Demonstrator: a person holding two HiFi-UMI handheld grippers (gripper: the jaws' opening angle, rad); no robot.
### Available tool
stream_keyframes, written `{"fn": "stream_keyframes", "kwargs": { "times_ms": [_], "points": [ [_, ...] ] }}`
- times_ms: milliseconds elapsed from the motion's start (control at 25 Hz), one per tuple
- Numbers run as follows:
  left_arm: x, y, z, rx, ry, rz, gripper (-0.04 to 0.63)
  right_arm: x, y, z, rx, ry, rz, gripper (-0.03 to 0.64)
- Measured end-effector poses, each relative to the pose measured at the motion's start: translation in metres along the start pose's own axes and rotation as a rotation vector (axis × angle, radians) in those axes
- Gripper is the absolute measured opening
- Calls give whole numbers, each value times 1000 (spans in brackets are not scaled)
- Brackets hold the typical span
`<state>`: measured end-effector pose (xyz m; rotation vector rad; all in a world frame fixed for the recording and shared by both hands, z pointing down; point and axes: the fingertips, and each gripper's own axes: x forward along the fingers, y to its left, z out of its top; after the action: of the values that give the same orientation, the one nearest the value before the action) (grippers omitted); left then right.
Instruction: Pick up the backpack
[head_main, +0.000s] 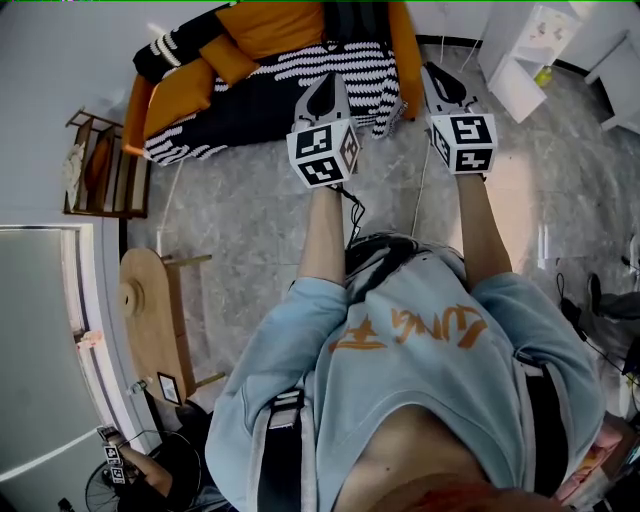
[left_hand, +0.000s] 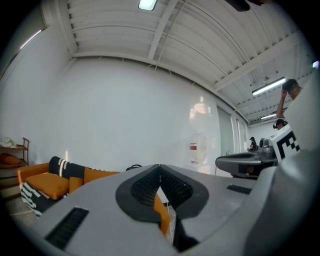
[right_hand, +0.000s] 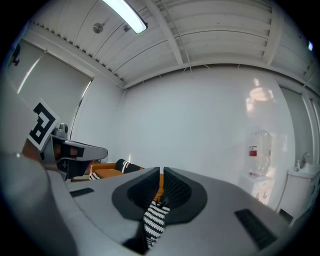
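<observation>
An orange sofa (head_main: 260, 30) with a black-and-white striped blanket (head_main: 330, 70) stands ahead on the marble floor. A dark thing (head_main: 355, 18) that may be the backpack leans on the sofa's back, and its dark top loop (left_hand: 133, 166) shows in the left gripper view. My left gripper (head_main: 325, 95) is held level and shut, pointing at the sofa with nothing between its fingers. Beside it my right gripper (head_main: 440, 80) is also level, shut and empty. Both are short of the sofa. The closed tips fill the left gripper view (left_hand: 160, 172) and the right gripper view (right_hand: 161, 175).
A wooden rack (head_main: 105, 165) stands at the left wall, with a round wooden table (head_main: 150, 310) nearer me. A white shelf unit (head_main: 530, 55) is at the far right. A fan (head_main: 180, 470) and cables (head_main: 355, 215) lie on the floor. Grey straps (head_main: 280, 420) hang over my hoodie.
</observation>
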<state>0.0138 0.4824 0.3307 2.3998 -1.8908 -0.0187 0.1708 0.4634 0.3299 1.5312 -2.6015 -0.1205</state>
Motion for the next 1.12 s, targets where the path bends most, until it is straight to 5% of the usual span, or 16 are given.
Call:
{"fn": "stream_keyframes", "kwargs": {
  "times_ms": [800, 1120],
  "points": [
    [52, 2, 32, 62, -59, -31, 21, 32, -31, 29, -39, -87, 11, 41],
    [97, 49, 18, 32, -44, 1, 21, 101, -24, 15, -105, -40, 87, 41]
  ]
}}
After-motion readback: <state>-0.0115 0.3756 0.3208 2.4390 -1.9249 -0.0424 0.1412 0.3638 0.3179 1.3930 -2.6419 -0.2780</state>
